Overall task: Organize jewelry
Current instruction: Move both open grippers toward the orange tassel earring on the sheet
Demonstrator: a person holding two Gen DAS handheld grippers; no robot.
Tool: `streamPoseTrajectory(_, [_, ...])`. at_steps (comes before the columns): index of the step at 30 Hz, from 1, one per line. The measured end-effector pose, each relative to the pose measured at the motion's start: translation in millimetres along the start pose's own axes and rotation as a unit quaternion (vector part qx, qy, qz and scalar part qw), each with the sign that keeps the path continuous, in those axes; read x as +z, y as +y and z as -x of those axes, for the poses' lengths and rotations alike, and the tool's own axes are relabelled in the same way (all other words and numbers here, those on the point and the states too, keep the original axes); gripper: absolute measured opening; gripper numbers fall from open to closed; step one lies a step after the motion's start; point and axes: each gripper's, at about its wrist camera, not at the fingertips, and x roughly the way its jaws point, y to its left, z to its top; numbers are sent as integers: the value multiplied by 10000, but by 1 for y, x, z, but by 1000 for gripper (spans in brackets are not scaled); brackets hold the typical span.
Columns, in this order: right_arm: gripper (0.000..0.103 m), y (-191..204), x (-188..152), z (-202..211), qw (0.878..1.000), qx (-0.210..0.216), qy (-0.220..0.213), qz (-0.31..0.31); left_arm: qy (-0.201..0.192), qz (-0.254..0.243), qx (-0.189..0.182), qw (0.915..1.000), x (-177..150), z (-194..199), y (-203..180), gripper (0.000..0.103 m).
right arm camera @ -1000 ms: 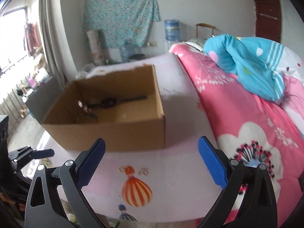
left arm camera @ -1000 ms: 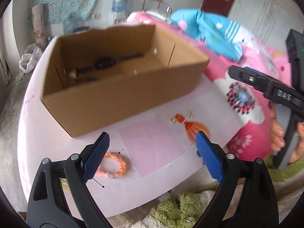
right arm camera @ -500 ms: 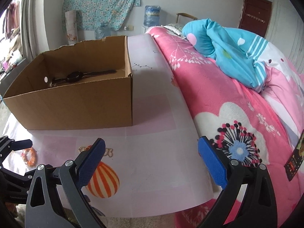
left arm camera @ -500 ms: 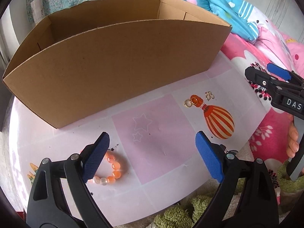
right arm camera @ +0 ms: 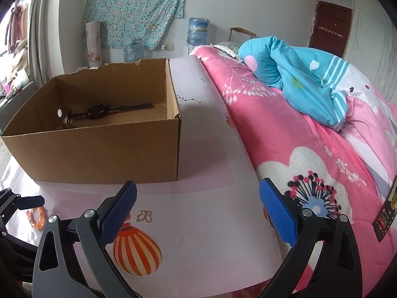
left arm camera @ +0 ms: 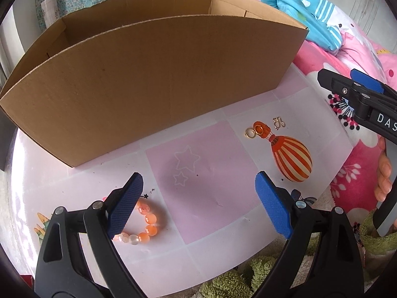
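My left claw point(left arm camera: 198, 203) hangs with its jaws spread wide and nothing between them, low over the bench point(left arm camera: 203, 188), in front of the cardboard box point(left arm camera: 148, 84). The orange bead bracelet point(left arm camera: 145, 223) lies in front of the box's left end, partly hidden behind my left pad, so I judge it the next pick: I would shift left until the beads sit between both pads, drop to the mat, then close on one side of the ring instead of spanning it. Farther right, before the box's right end, small gold earrings point(left arm camera: 263, 128) lie by a printed balloon. My right claw point(right arm camera: 198, 211) is likewise agape and empty there. Inside the box, a dark wristwatch point(right arm camera: 99, 111) lies along the floor; something small beside it I cannot identify.
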Motion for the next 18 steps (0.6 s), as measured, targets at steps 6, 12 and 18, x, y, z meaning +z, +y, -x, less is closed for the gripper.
streamPoseTrajectory(6, [96, 5, 2, 4, 9999, 81, -92, 42, -68, 43, -4, 10000, 1, 0, 1, 88])
streamPoseTrajectory(12, [96, -1, 0, 6, 9996, 227, -136, -91, -234, 148, -105, 9996, 2, 2, 0, 88])
streamPoseTrajectory(18, [96, -8, -1, 7, 9990, 340, -136, -253, -724, 105, -109, 9973, 5, 16, -4, 91])
